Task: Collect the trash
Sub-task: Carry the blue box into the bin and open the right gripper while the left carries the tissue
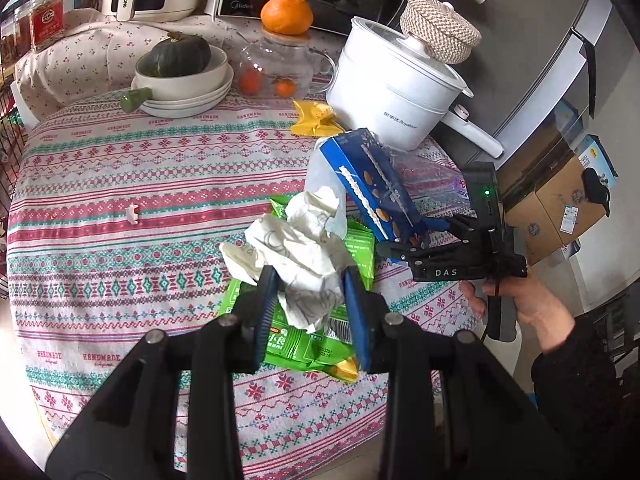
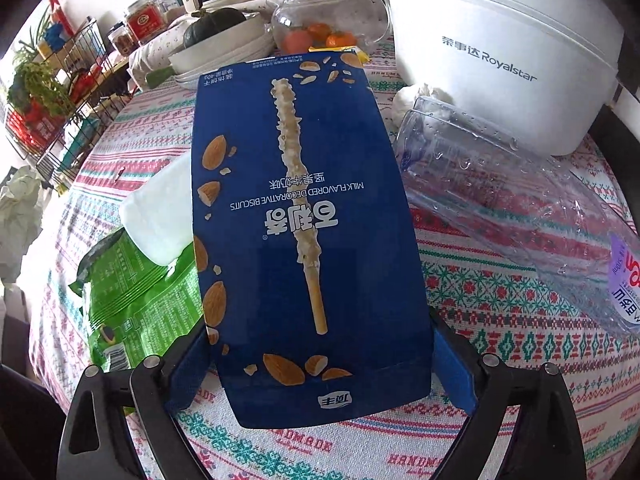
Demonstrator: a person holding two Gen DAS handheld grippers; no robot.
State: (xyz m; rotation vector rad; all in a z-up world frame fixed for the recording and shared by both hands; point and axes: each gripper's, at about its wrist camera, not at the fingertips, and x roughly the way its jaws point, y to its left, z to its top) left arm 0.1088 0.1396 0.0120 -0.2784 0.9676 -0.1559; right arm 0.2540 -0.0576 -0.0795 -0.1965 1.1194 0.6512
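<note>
My left gripper [image 1: 310, 292] is shut on a crumpled white paper tissue [image 1: 296, 252] and holds it above a green snack wrapper [image 1: 320, 340] on the patterned tablecloth. My right gripper [image 2: 320, 360] is shut on a blue biscuit box [image 2: 304, 220], seen also in the left wrist view [image 1: 372, 184], held up over the table. The green wrapper [image 2: 144, 300] lies left of the box. A clear empty plastic bottle [image 2: 520, 216] lies on its side to the right. A yellow wrapper [image 1: 314, 118] lies near the white pot.
A white Royalstar electric pot [image 1: 396, 92] stands at the back right. A glass teapot [image 1: 280, 68] with an orange on top, stacked bowls with a green squash [image 1: 180, 76], an air fryer and a microwave line the back. A wire rack [image 2: 60, 120] stands left. Cardboard boxes [image 1: 560, 208] sit on the floor.
</note>
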